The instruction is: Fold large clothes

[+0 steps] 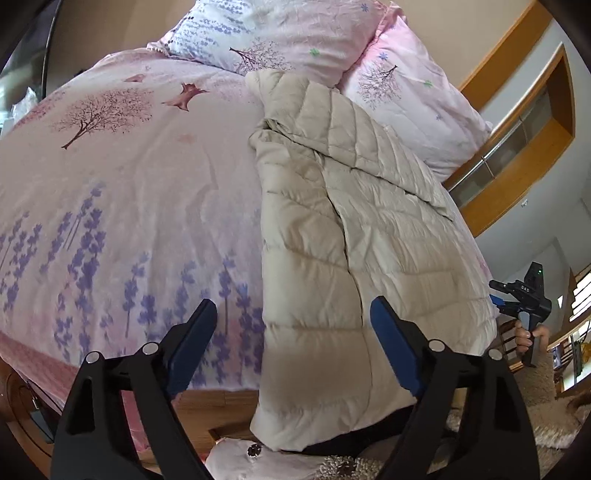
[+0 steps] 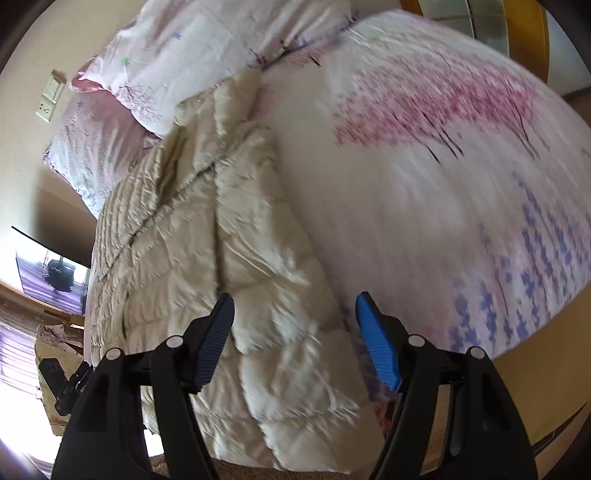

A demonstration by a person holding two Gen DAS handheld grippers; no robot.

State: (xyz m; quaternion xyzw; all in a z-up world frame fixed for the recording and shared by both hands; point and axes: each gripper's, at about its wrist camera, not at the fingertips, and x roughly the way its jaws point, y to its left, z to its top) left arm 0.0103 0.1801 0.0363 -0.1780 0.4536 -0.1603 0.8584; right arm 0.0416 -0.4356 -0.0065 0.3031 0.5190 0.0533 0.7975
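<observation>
Left hand-held gripper: jaws apart, empty, above the near hem of the cream quilted puffer coat. Coat lies on the pink floral bed, long axis toward the pillows. Right hand-held gripper: likewise apart, directly over the hem, probably nearer.

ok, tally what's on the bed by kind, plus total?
Jacket: 1
Pillows: 2
Total: 3
</observation>
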